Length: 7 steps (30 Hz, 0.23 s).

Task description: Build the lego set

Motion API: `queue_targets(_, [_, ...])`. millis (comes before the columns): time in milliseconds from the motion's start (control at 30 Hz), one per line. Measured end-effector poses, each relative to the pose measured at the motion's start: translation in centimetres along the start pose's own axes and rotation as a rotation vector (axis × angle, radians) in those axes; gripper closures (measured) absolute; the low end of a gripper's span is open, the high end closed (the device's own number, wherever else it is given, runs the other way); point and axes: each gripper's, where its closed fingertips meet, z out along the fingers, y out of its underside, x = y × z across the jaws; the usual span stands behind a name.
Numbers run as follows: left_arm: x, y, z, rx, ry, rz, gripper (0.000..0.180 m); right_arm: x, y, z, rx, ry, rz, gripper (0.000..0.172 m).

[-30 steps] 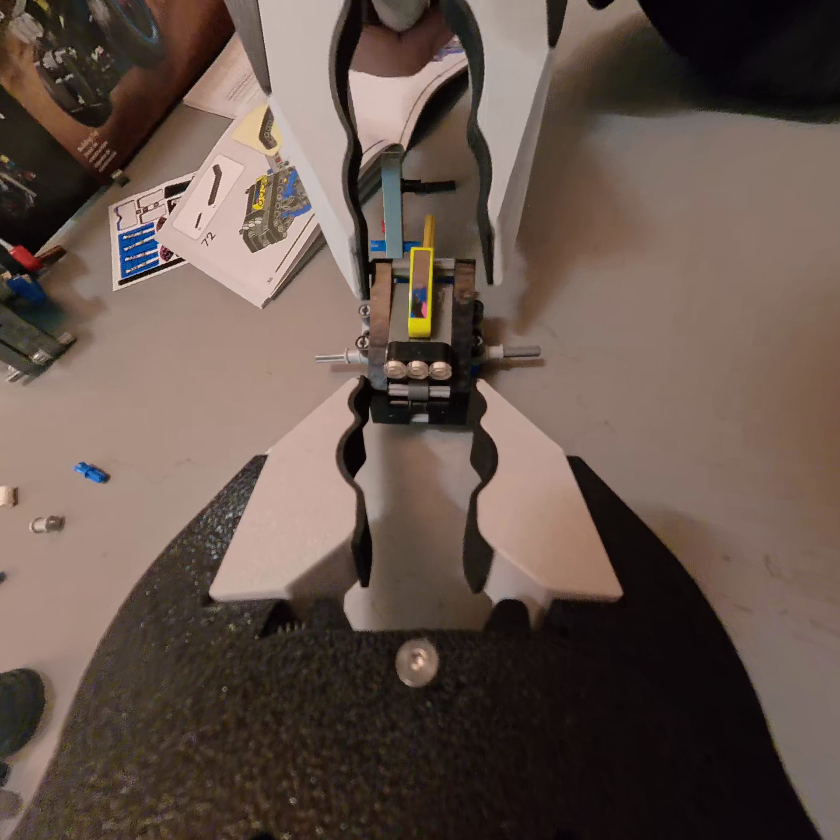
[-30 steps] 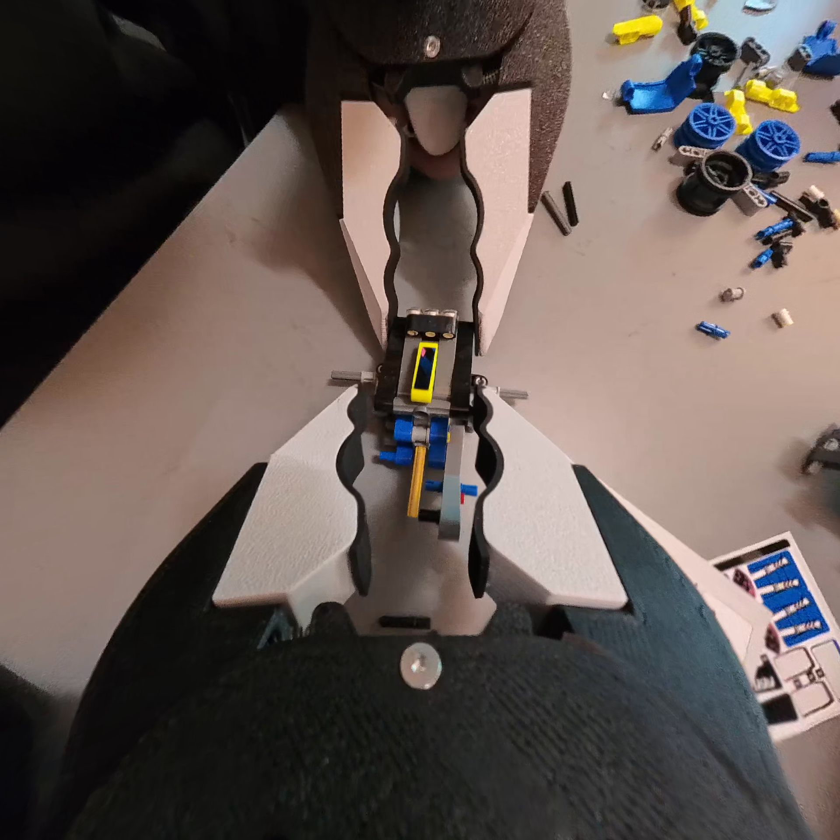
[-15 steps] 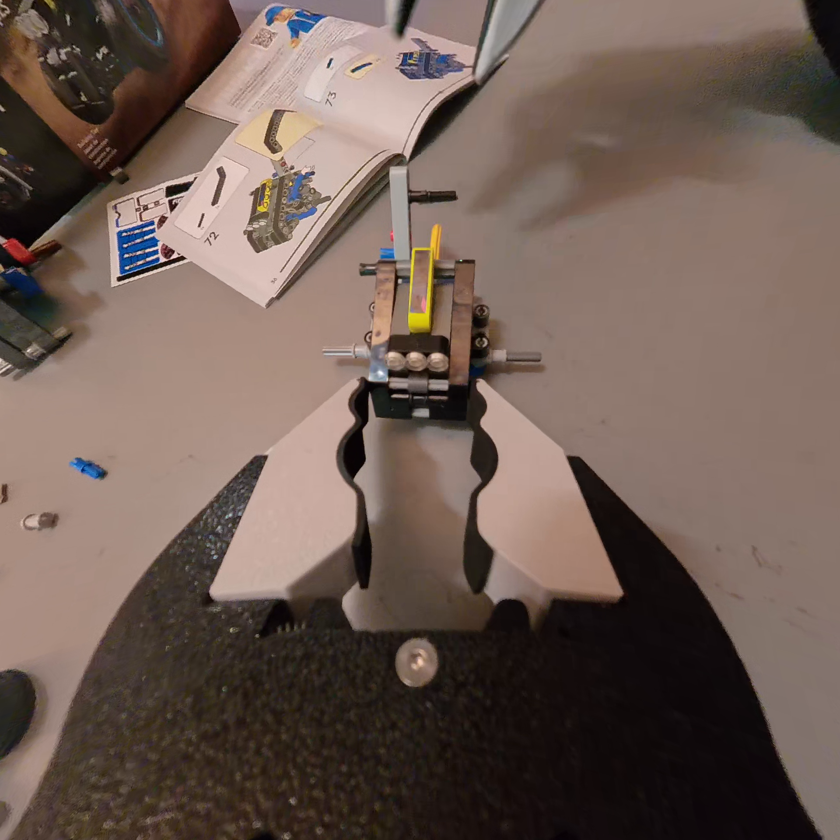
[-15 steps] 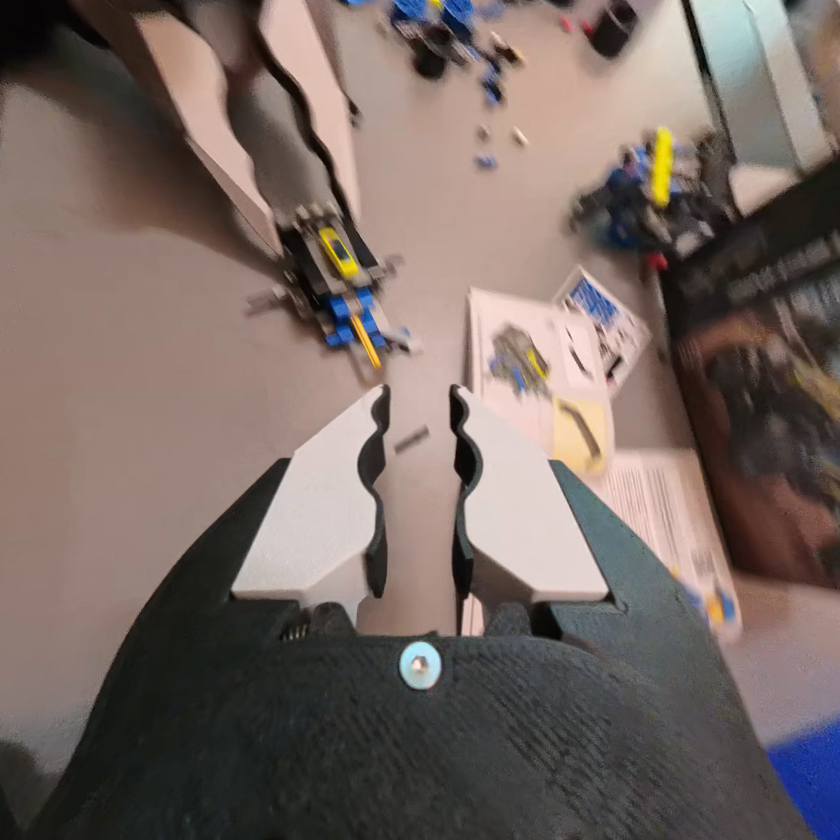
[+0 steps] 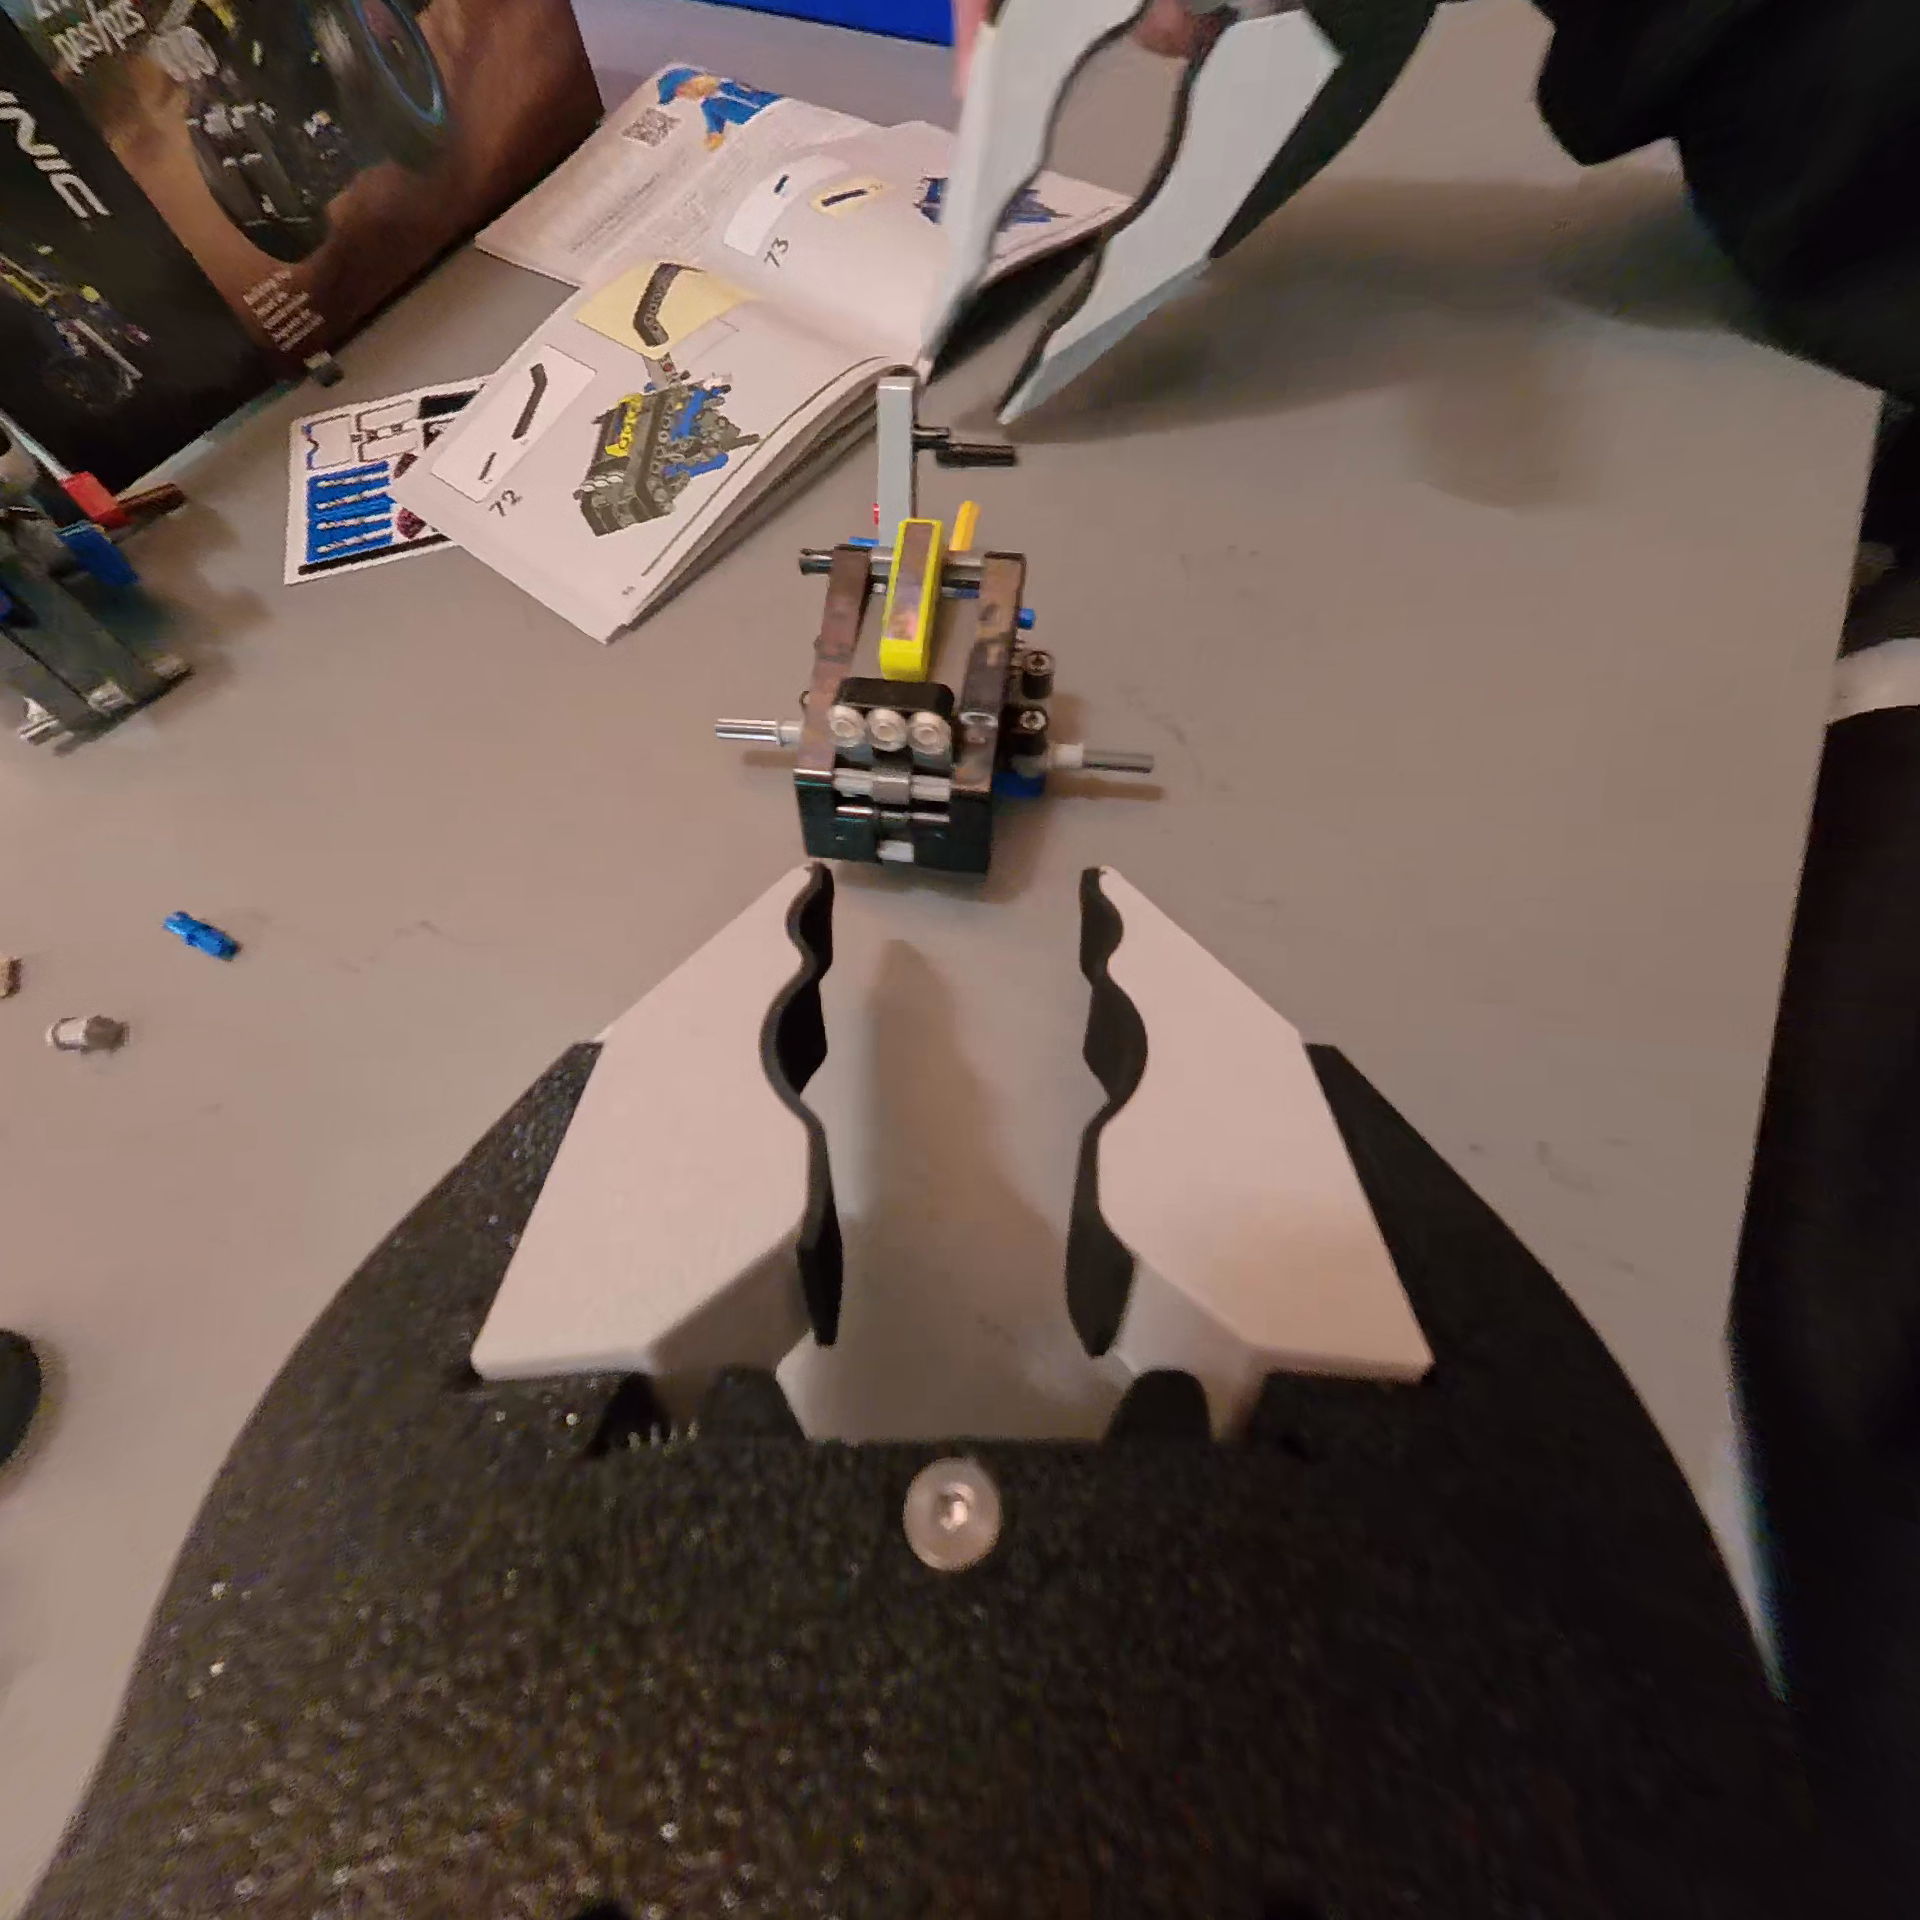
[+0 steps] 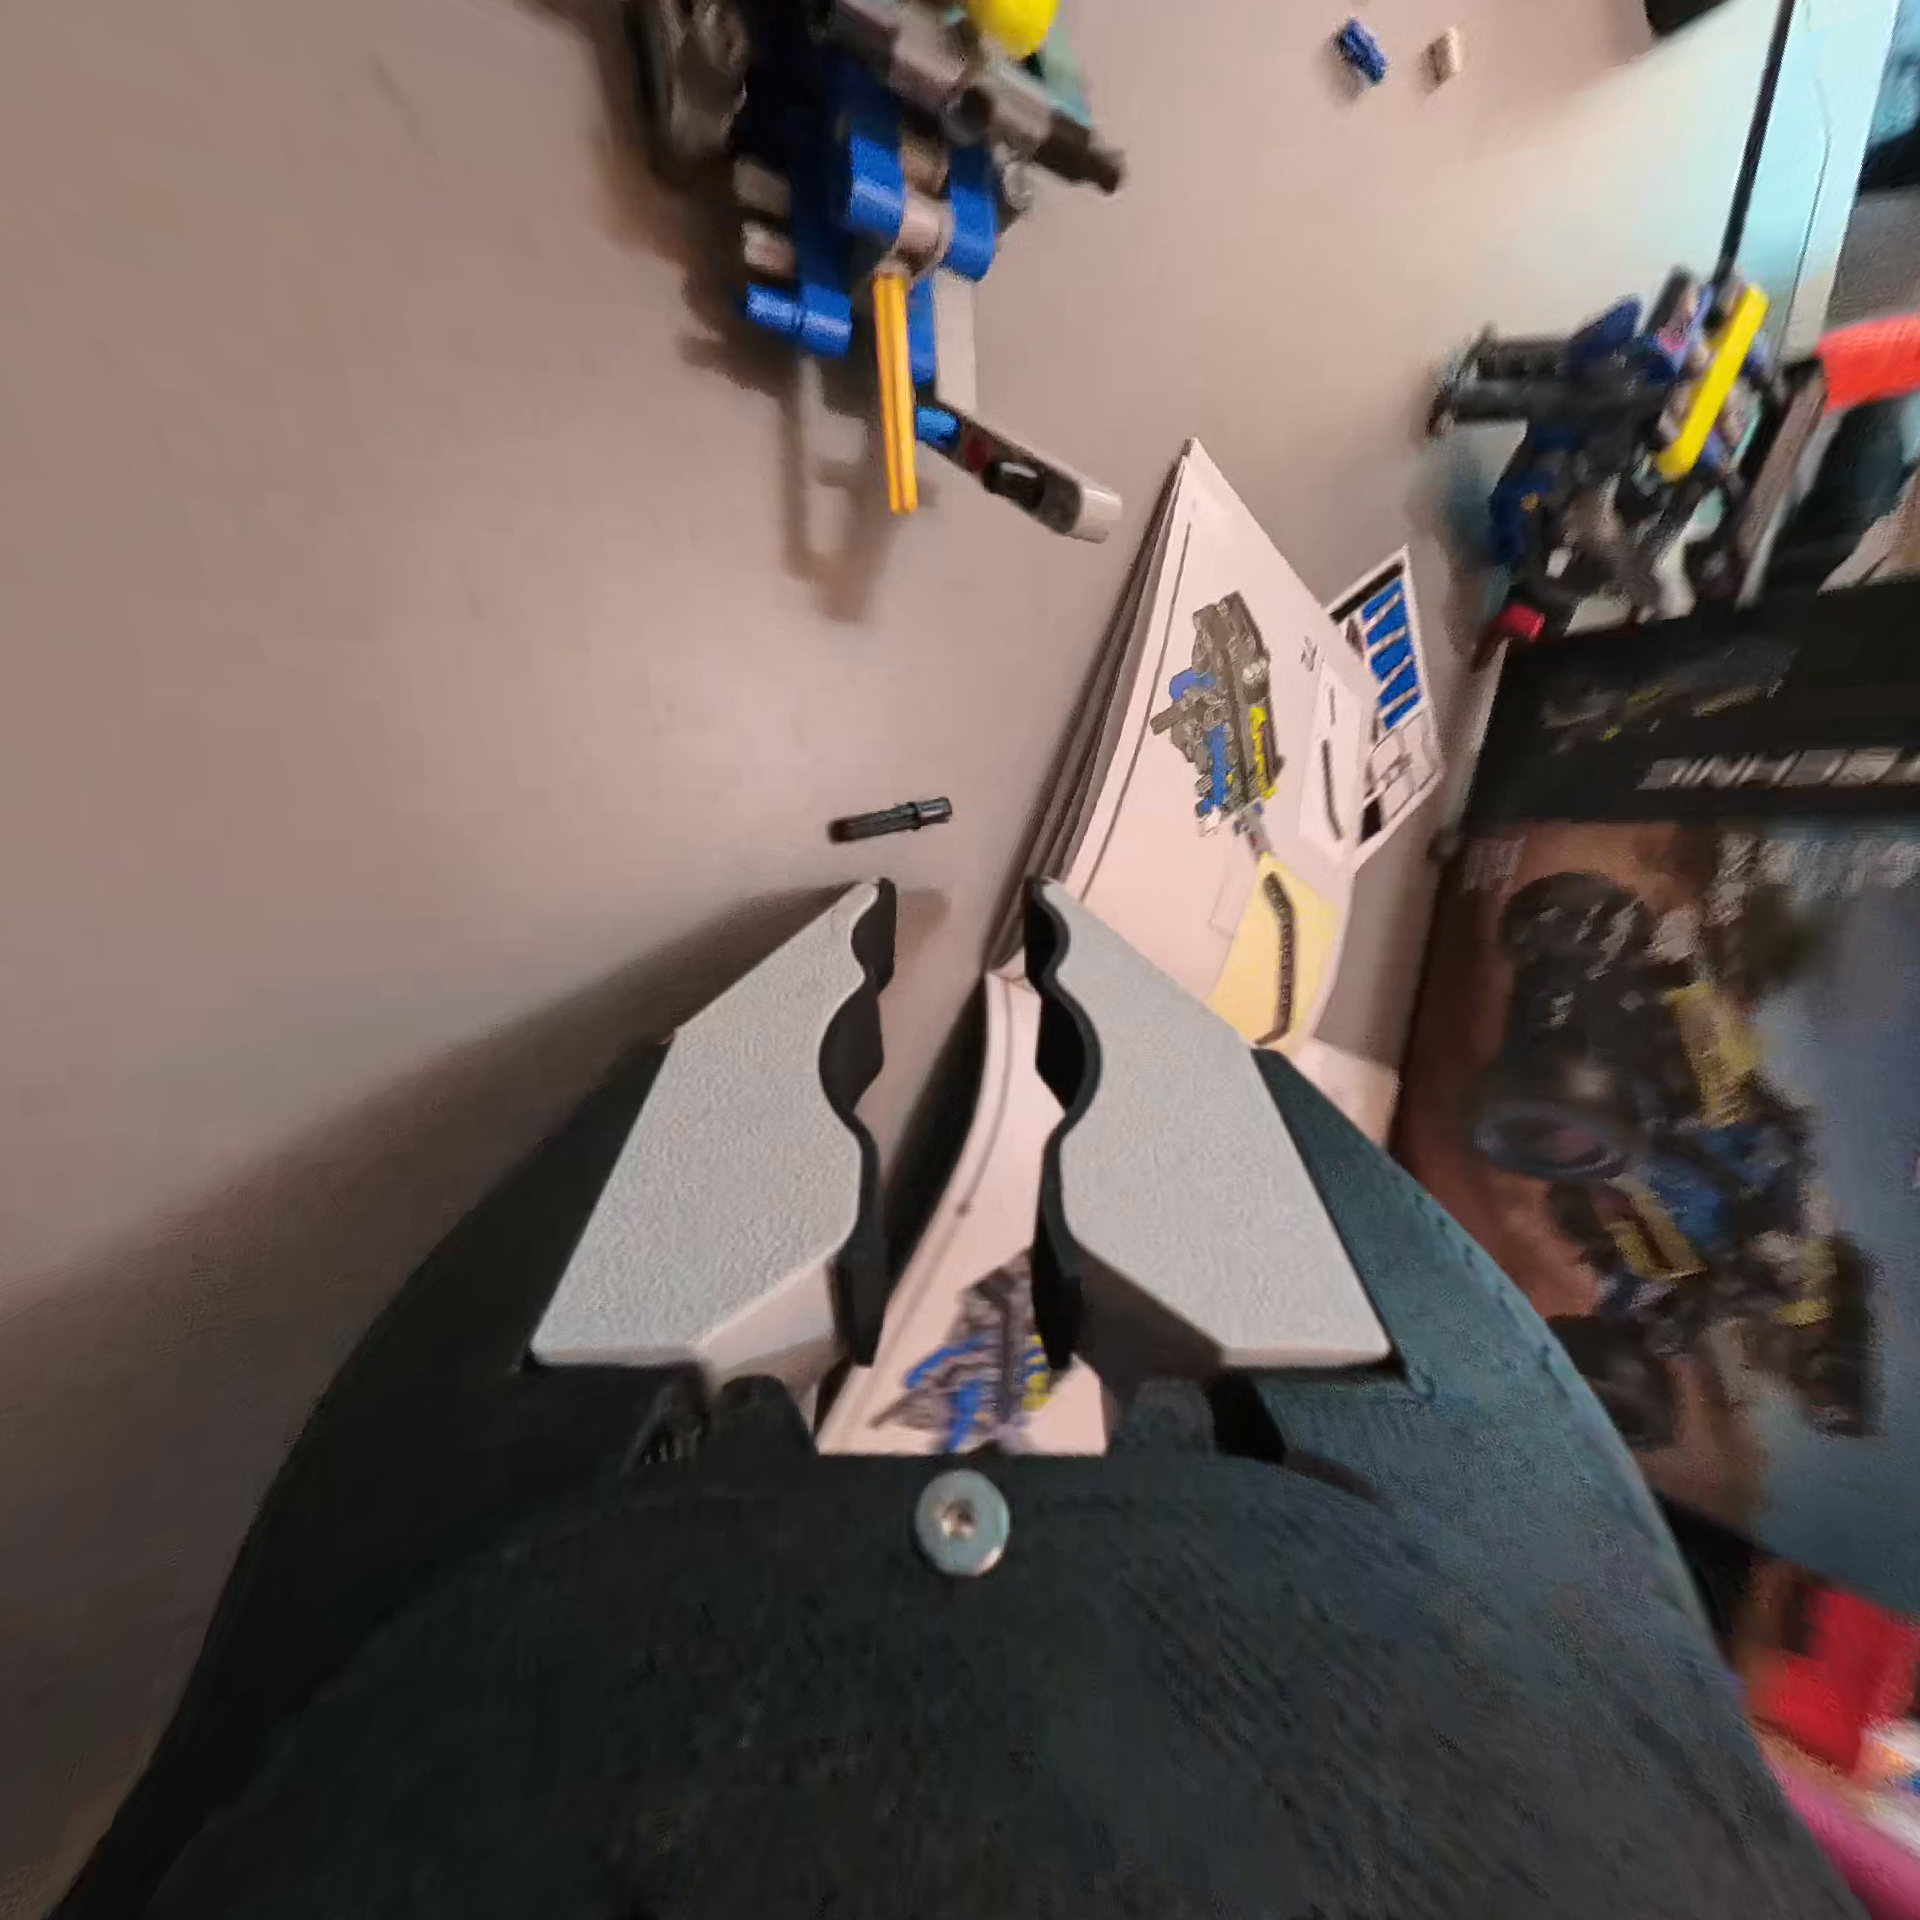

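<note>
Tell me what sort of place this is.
Probably a hobby or work table set up for building a brick model: an open instruction booklet, the kit's box, a half-built model and loose parts lie on a grey tabletop.

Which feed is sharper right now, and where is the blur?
Left wrist view: mostly sharp, the brick assembly and instruction booklet crisp; only the right gripper at top is motion-smeared. Right wrist view: streaked throughout, worst on the box; black pin still readable.
</note>
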Motion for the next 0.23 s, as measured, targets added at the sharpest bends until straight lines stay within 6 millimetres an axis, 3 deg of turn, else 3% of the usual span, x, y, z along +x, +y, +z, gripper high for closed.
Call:
queue_targets(33, [0.23, 0.17, -0.08, -0.006, 0.006, 0.002, 0.136, 0.21, 0.02, 0.17, -0.009, 0.015, -0.087, 0.143])
queue_targets(133, [0.73, 0.50, -0.28, -0.017, 0.030, 0.004, 0.136, 0.46, -0.36, 0.46, -0.007, 0.028, -0.276, 0.141])
queue_targets(233, [1.11, 0.29, -0.38, -0.008, 0.084, -0.010, 0.136, 0.36, -0.48, 0.61, 0.002, -0.032, -0.326, 0.143])
